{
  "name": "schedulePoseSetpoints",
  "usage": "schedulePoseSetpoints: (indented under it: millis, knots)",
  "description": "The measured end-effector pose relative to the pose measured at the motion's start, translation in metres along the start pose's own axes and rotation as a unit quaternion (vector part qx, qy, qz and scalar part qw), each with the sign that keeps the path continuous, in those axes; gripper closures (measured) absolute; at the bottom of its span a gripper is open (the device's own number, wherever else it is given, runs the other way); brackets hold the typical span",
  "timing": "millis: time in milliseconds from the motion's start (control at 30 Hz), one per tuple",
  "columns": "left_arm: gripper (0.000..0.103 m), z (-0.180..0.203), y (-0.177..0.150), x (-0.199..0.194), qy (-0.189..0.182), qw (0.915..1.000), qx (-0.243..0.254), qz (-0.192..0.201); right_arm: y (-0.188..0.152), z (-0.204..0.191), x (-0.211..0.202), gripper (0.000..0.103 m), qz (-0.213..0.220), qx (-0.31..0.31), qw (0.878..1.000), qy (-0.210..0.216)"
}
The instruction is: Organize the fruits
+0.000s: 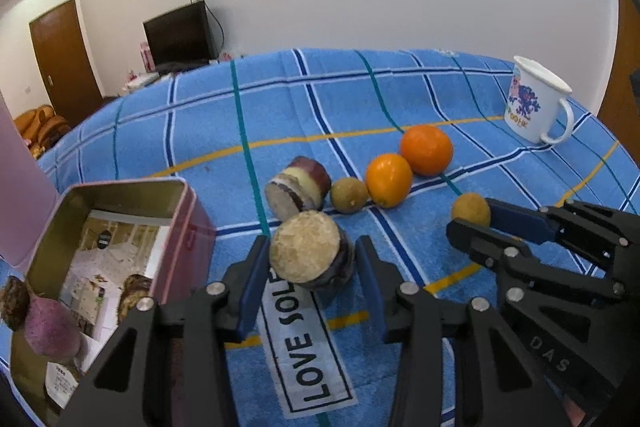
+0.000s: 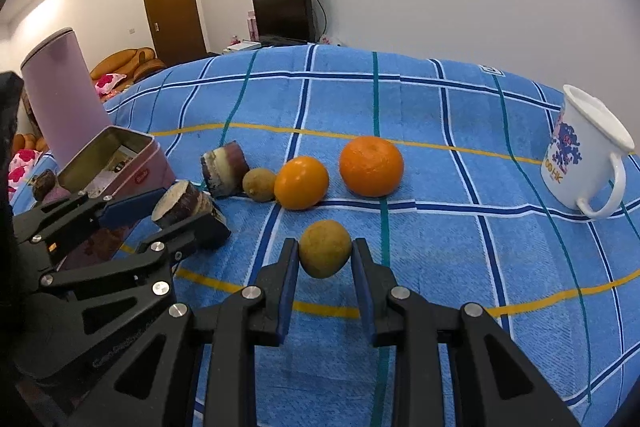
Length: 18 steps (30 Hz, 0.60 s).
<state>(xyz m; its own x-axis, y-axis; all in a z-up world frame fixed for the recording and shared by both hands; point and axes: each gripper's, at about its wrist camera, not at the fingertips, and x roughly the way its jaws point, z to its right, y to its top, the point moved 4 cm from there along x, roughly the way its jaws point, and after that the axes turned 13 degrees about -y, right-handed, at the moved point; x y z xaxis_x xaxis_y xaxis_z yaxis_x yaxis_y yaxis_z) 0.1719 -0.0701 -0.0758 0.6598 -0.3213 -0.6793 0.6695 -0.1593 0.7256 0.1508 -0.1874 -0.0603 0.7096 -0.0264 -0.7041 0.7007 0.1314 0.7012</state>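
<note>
A short, dark-skinned sugarcane chunk with a pale cut face [image 1: 310,251] sits between the left gripper's [image 1: 312,267] blue pads, which look pressed to its sides. Beside it the right gripper [image 2: 325,259] is clamped on a small round tan fruit [image 2: 325,253]. Behind lie two oranges [image 2: 371,166]. An open pink tin [image 1: 120,227] stands left on the blue checked cloth [image 1: 280,99], a white mug [image 2: 588,155] far right.

Left gripper [image 1: 312,259] straddles sugarcane chunk [image 1: 310,251]; pink tin [image 1: 196,227] beside.
</note>
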Motion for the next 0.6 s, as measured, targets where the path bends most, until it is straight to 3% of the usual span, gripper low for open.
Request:
schedulePoseSetpoints:
  millis: [267, 600]
  knots:
    - [0.058, 0.008, 0.001, -0.016, 0.030, 0.9986, 0.022, 0.038, 0.001, -0.002, -0.008, 0.074, 0.018, 0.000, 1.000, 0.007]
    - [0.058, 0.002, 0.000, -0.032, 0.033, 0.9966, 0.009, 0.075, 0.001, -0.007, -0.019, 0.074, 0.046, -0.010, 0.999, 0.013]
